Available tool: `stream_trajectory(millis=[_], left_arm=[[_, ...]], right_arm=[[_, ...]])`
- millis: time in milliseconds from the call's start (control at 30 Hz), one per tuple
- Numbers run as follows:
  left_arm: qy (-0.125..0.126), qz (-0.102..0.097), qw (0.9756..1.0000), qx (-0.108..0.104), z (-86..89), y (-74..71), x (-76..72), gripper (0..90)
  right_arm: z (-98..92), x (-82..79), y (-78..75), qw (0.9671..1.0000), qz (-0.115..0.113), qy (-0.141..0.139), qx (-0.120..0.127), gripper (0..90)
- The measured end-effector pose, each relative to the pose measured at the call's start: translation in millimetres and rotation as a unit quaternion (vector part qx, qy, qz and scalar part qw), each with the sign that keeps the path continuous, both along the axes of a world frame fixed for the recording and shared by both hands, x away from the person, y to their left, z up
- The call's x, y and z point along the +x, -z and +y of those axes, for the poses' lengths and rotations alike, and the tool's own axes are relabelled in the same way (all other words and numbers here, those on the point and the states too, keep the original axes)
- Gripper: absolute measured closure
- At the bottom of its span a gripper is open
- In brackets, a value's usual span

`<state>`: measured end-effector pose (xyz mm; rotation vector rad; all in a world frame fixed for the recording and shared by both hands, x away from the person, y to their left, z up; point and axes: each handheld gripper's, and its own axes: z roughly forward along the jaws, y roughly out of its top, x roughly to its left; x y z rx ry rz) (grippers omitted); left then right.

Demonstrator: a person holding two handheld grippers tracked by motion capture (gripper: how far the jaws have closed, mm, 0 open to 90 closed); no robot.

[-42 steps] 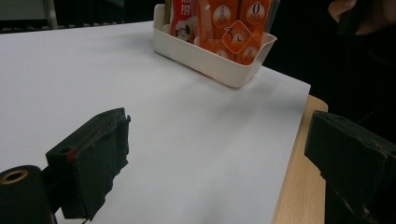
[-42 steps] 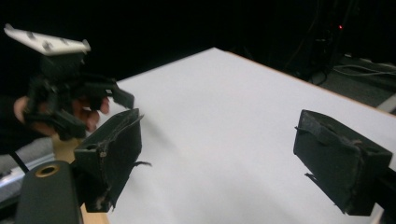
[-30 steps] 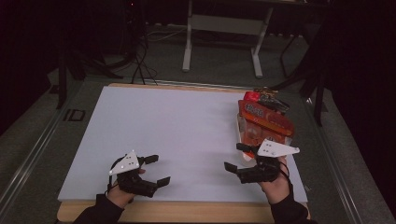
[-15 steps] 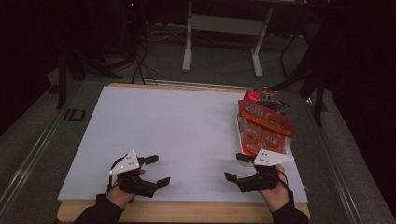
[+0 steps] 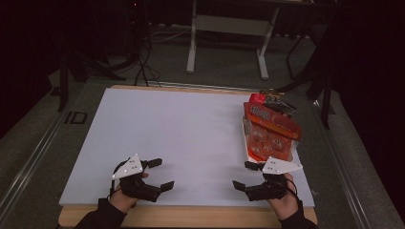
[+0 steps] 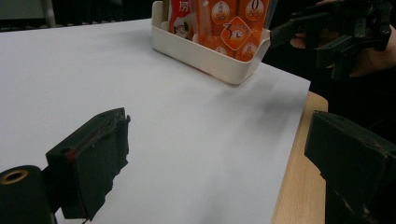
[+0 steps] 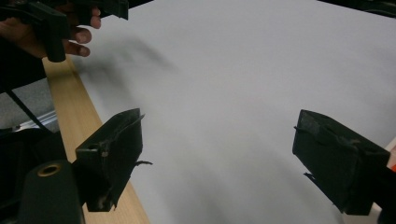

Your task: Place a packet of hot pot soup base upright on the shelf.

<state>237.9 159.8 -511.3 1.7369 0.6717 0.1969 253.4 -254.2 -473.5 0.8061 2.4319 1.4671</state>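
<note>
left tool (image 5: 160, 174): lower left of the high view, over the white sheet near the counter's front edge; jaws spread wide, nothing between them; grey plate on top; hand under it comes in from the bottom edge
right tool (image 5: 247, 176): lower right of the high view, low over the sheet's front right corner; jaws spread, nothing held; grey plate on top; jaws aim left, toward the left tool
gap: the two tools face each other across bare sheet, well apart
tray (image 5: 246, 138): cream tub at right of the high view, on the sheet's right edge, long side running up the frame; near end just above the right tool, apart from it; in the left gripper view it sits top centre (image 6: 205, 53), low wall, rounded corner
packs (image 5: 272, 125): orange printed packs standing in the tray, leaning toward the right of the frame; round orange marks on the fronts in the left gripper view (image 6: 231, 23); count not clear
far end: a red item and a dark wrapper (image 5: 279, 104) at the tray's upper end; can't tell if they are in it or behind it
sheet (image 5: 176, 133): white, covers most of the counter; bare apart from the tray
counter (image 5: 191, 217): wood strip shows along the bottom of the high view, below the sheet
left gripper view: own jaws at lower left and lower right, wide gap, sheet and wood edge between; right tool at upper right (image 6: 327, 35), clear of the tray
right gripper view: own jaws wide apart over plain sheet; left tool and fingers at upper left (image 7: 56, 21), blurred
</note>
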Motion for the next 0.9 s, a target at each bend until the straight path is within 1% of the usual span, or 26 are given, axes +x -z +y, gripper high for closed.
stream_trajectory(millis=[100, 200, 367, 533, 767, 900], left_arm=[[0.001, -0.002, 1.0000, 0.004, -0.9, 0.1, 0.4, 6.6], [0.002, -0.003, 1.0000, 0.003, -1.1, 0.0, 0.2, 6.6], [0.002, -0.004, 1.0000, 0.002, -0.8, -0.4, 0.0, 6.6], [0.004, -0.004, 1.0000, 0.005, -1.5, 0.4, 0.3, 6.6], [0.007, -0.004, 0.9999, 0.009, -3.4, 1.8, -0.2, 6.6], [0.008, -0.003, 0.9999, 0.008, -3.3, 1.8, -0.3, 6.6]], right_arm=[[-2.4, -1.6, 2.5, 1.0000, 0.002, -0.001, 0.000, 15.6], [-4.3, -3.4, 5.0, 1.0000, 0.007, -0.002, -0.001, 15.6], [-7.5, -5.7, 7.2, 1.0000, 0.008, 0.001, -0.004, 15.5], [-9.6, -4.3, 7.9, 0.9999, 0.010, 0.006, -0.001, 15.3], [-7.9, -3.1, 10.0, 0.9999, 0.011, 0.004, -0.008, 15.3], [-9.6, -2.3, 10.2, 0.9999, 0.012, 0.009, -0.005, 15.3]])
